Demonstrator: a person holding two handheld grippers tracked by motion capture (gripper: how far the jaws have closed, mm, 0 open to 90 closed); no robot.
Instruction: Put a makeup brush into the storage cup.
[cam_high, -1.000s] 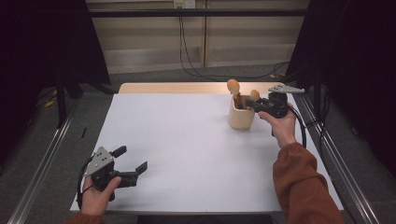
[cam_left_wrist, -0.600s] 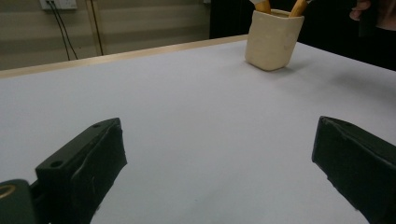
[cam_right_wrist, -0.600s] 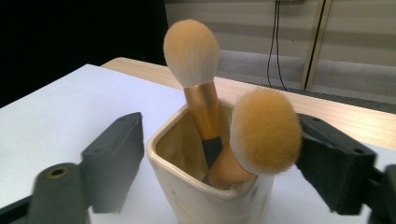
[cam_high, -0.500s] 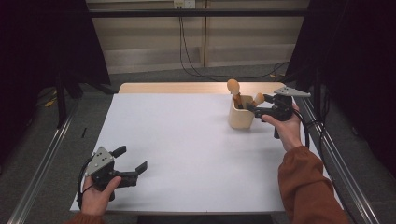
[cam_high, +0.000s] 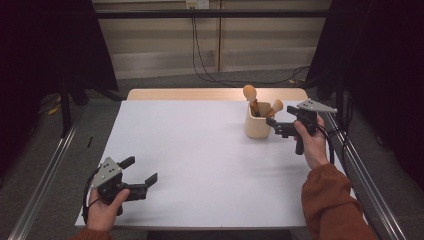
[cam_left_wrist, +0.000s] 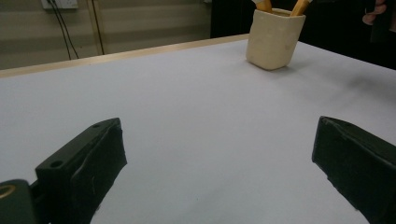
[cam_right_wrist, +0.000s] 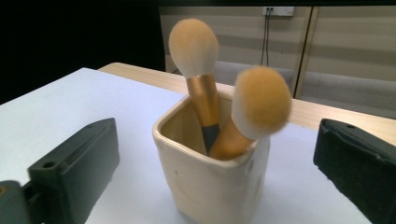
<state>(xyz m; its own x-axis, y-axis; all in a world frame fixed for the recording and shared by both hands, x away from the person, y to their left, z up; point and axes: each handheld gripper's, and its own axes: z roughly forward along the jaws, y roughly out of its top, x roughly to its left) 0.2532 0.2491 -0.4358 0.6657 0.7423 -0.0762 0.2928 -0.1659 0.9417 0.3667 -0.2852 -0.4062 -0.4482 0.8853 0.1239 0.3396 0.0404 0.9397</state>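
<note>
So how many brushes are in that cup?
2: a taller brush stands at the back of the cream cup, and a shorter brush leans right. Nothing suggests more hidden inside.

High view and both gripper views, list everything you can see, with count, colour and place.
Cup: one, cream, far right of the table.
Brushes: two, tan bristles, gold handles, standing in the cup.
Table: one, white top, wooden far edge.
Wall socket: one, white, back wall, black cables below.
Left gripper: one, black, jaws open, near left corner.
Right gripper: one, black, jaws just opened, beside the cup, nothing held.
Left hand: bottom left.
Right hand: orange sleeve, right.
</note>
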